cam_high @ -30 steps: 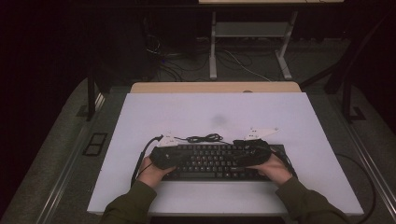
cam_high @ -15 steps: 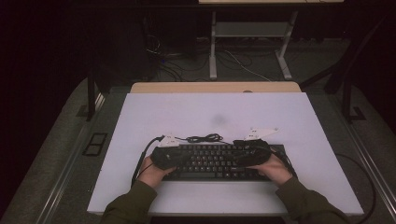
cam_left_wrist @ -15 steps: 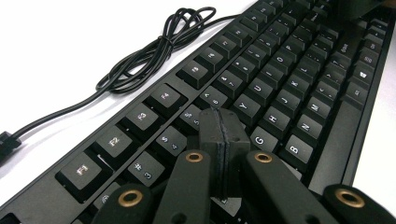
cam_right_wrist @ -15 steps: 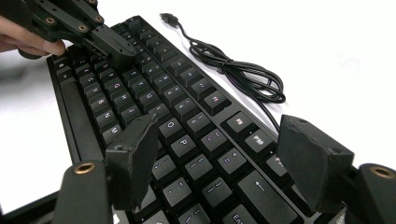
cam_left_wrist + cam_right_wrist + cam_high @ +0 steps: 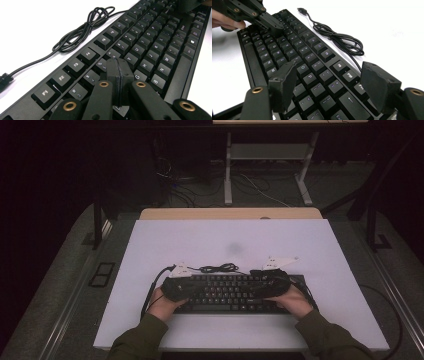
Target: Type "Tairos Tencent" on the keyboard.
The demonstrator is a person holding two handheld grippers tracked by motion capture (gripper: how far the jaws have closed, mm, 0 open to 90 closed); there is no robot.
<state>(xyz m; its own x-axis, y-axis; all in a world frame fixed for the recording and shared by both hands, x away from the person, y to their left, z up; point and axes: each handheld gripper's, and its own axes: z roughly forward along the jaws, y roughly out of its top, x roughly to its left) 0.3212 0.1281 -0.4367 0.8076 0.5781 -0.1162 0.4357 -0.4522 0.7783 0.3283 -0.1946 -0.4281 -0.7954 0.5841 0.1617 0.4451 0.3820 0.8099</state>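
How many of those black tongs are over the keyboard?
2: the left tongs sit shut above the keyboard's left half; the right tongs hang open over its right end.

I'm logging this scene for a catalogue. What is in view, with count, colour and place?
keyboard: one, black, near edge of the table, under both tongs
cord: one, black, coiled just behind the keyboard
table: one, white top
desk frame: one, pale, on the floor beyond the table
left tongs: one, black, shut, tips over the keys
right tongs: one, black, open above the keys
hands: two, in green sleeves
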